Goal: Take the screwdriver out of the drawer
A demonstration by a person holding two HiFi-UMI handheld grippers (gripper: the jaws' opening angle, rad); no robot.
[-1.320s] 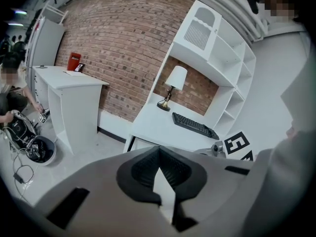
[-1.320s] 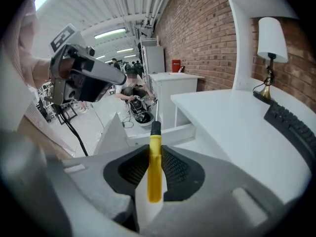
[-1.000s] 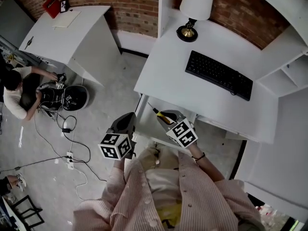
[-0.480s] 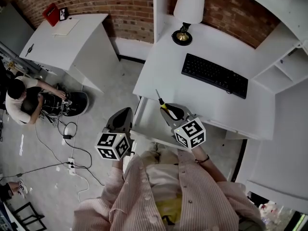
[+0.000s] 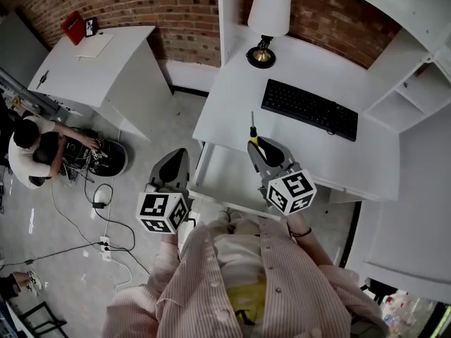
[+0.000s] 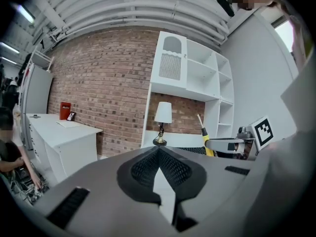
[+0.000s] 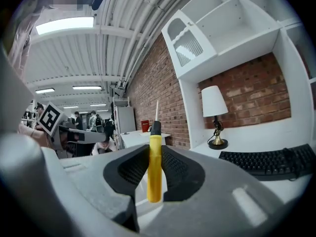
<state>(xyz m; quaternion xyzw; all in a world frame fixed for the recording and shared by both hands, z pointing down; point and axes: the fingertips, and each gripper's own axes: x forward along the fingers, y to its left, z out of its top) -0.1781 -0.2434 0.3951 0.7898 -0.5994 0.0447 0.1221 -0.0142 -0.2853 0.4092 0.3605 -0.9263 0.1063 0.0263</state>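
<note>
The screwdriver (image 7: pixel 154 174) has a yellow handle, a black collar and a thin metal shaft. My right gripper (image 7: pixel 154 151) is shut on its handle, and the shaft points up and away. In the head view the screwdriver (image 5: pixel 252 134) hangs over the front edge of the white desk (image 5: pixel 232 97), held by the right gripper (image 5: pixel 256 146) above the open white drawer (image 5: pixel 222 178). My left gripper (image 5: pixel 177 158) hovers left of the drawer over the floor. Its tips (image 6: pixel 159 149) meet with nothing between them. The left gripper view also catches the screwdriver (image 6: pixel 204 138).
A black keyboard (image 5: pixel 309 109) and a white-shaded lamp (image 5: pixel 266 20) stand on the desk. Open white shelves (image 5: pixel 405 108) rise at the right. A second white desk (image 5: pixel 91 55) stands at the left, with a person (image 5: pixel 28 150) crouching over gear and cables (image 5: pixel 106 210) on the floor.
Both grippers have risen. The right one has lifted the screwdriver from the drawer up to desk height, and its shaft has swung to point straight away.
</note>
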